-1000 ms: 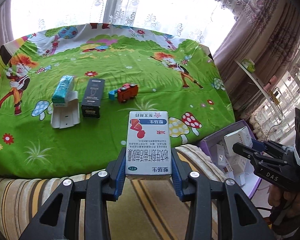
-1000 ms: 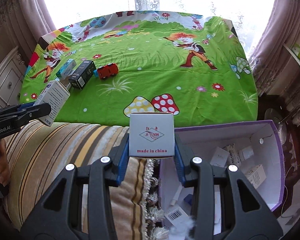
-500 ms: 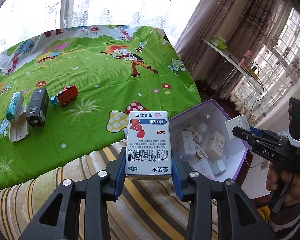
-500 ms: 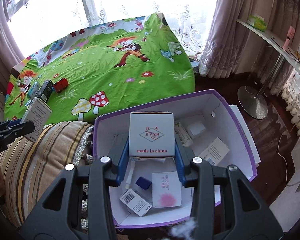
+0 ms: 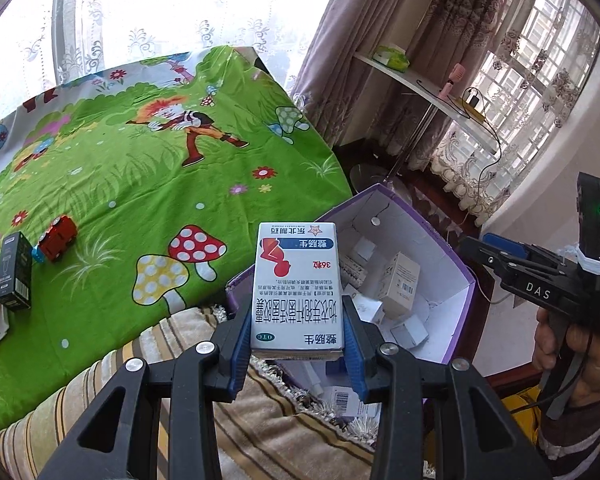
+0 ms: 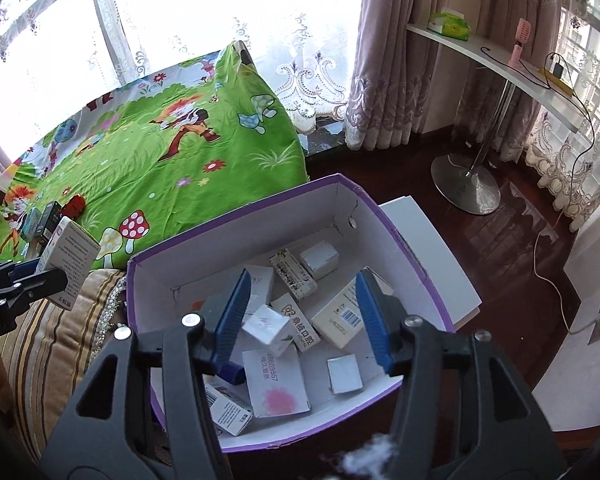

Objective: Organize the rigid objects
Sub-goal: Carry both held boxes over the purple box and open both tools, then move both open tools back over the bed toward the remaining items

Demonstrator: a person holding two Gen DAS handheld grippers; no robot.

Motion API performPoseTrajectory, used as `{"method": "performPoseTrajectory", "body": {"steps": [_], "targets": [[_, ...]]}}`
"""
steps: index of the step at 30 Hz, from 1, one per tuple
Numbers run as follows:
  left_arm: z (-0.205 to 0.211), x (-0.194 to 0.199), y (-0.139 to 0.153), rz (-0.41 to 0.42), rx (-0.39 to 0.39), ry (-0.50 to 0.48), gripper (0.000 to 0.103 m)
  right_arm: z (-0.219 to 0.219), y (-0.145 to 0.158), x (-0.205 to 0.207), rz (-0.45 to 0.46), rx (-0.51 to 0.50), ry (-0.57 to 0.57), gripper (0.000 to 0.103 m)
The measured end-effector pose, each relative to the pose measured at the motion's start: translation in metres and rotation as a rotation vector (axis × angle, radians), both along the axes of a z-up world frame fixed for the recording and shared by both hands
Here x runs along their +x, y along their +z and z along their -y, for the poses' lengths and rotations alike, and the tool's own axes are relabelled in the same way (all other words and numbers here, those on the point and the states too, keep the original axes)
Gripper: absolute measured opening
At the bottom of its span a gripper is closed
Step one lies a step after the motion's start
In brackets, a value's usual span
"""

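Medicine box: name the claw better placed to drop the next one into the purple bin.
Left. The left claw holds the medicine box near the purple bin. The right claw hangs open and empty over it.

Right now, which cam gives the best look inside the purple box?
Right wrist. It looks straight down into the purple box, with the scattered small cartons on its floor visible between the open right gripper fingers. Left wrist shows only the box's far half at an angle; the held medicine carton blocks the near part.
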State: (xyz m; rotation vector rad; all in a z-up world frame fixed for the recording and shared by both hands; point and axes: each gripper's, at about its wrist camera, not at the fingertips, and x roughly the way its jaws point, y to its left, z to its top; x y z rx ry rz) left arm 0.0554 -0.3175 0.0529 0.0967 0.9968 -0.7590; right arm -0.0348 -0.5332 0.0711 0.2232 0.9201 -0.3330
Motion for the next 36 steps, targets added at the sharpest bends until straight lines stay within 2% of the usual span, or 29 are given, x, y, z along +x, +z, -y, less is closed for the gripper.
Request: {"method": "performPoseTrajectory", "body": {"steps": [2,5,7,18,24,36], "targets": [[0.006,0.002,0.001,0.004,0.007,-0.008,0.044,0.002,0.0,0.0,0.001,0.003,-0.009,0.066],[0.008,0.005,0.001,0.006,0.005,-0.001,0.055,0.002,0.0,0.001,0.001,0.007,-0.006,0.068],[0.006,0.007,0.002,0.005,0.002,0.007,0.057,0.0,0.0,0.002,0.01,0.019,0.006,0.068],[-0.018,0.016,-0.003,-0.035,-0.009,0.066,0.057,-0.033,0.005,0.015,0.029,0.038,0.115,0.068],[-0.034,0.021,-0.004,-0.037,-0.006,0.097,0.057,-0.049,0.005,0.025,0.004,0.035,0.143,0.068],[-0.094,0.047,-0.011,-0.043,0.014,0.212,0.057,-0.091,0.004,0.055,-0.018,0.033,0.223,0.069]]}}
